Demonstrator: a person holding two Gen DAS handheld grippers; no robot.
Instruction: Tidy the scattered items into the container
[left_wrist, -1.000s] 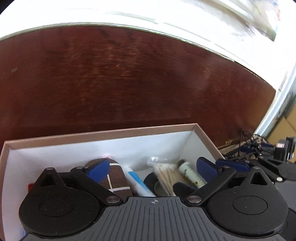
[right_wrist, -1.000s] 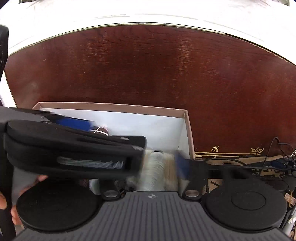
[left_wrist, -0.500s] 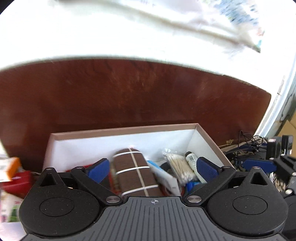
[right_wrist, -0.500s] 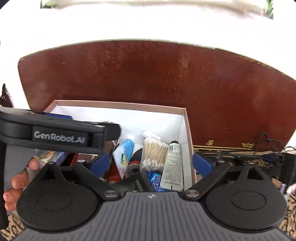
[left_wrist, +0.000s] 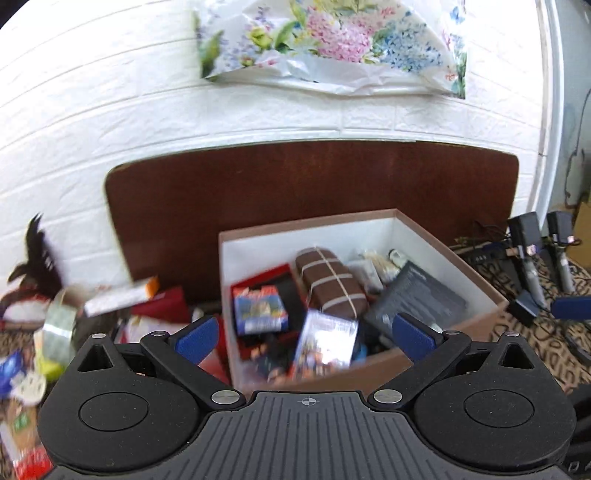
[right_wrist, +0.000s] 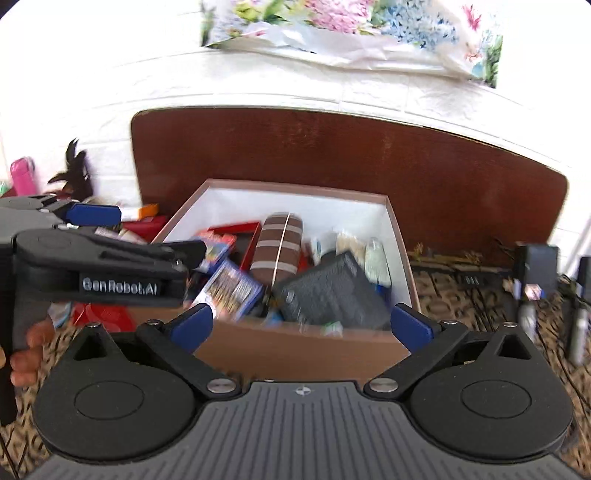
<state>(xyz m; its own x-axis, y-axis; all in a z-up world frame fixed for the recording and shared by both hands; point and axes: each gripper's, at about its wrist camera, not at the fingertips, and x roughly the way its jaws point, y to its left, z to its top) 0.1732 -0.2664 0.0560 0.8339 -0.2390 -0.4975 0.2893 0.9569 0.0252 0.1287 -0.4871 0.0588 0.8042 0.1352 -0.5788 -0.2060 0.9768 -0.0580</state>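
A brown cardboard box (left_wrist: 436, 240) with white inner walls stands on the patterned surface; it also shows in the right wrist view (right_wrist: 295, 343). Inside lie a brown striped case (left_wrist: 330, 282), a black booklet (left_wrist: 417, 295), colourful card packs (left_wrist: 260, 304) and small tubes. My left gripper (left_wrist: 303, 334) is open and empty, held back above the box's near edge. My right gripper (right_wrist: 301, 323) is open and empty, also in front of the box. The left gripper shows from the side in the right wrist view (right_wrist: 96, 258).
Loose items lie left of the box: an orange-tipped white box (left_wrist: 122, 293), red packets (left_wrist: 162, 301), a tape roll (left_wrist: 59, 325). A dark wooden board (left_wrist: 295, 177) leans on the white brick wall behind. Cables and black devices (left_wrist: 532, 258) lie to the right.
Both grippers have pulled back and up from inside the box, so the whole box and the wall now show. Both stay open and empty.
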